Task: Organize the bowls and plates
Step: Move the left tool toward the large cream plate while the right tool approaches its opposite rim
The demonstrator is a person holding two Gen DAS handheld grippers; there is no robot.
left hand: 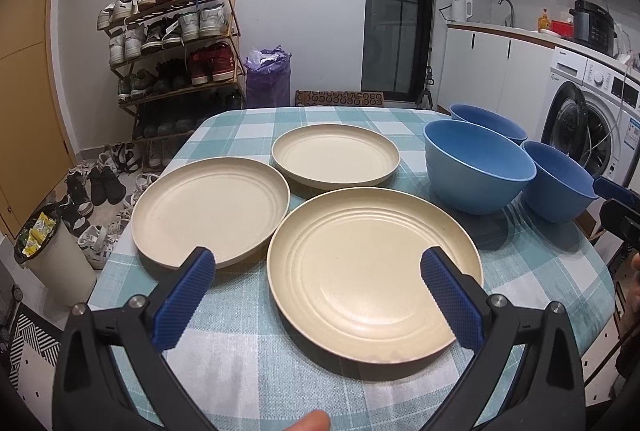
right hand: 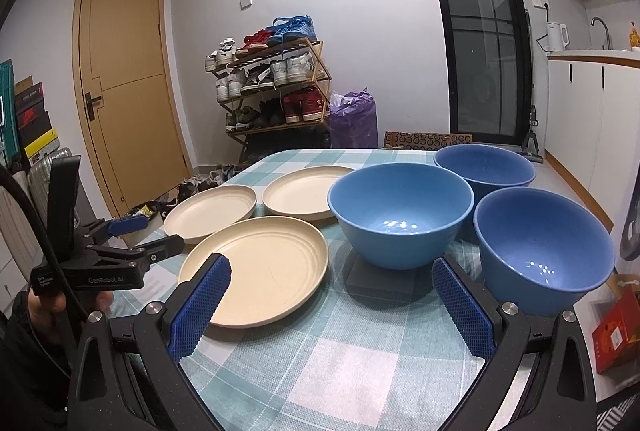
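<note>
Blue-padded fingers of the left gripper (left hand: 318, 267) spread wide above the nearest cream plate (left hand: 374, 273), gripping nothing. The right gripper (right hand: 331, 279) is equally wide and empty over the checked tablecloth (right hand: 352, 363). Beyond lie two more cream plates (left hand: 210, 209) (left hand: 335, 155); to their right cluster three blue bowls (right hand: 400, 213) (right hand: 544, 247) (right hand: 485, 165).

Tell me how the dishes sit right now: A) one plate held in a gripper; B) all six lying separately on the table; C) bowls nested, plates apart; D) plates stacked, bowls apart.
B: the three plates and three bowls each sit alone on the tablecloth.
</note>
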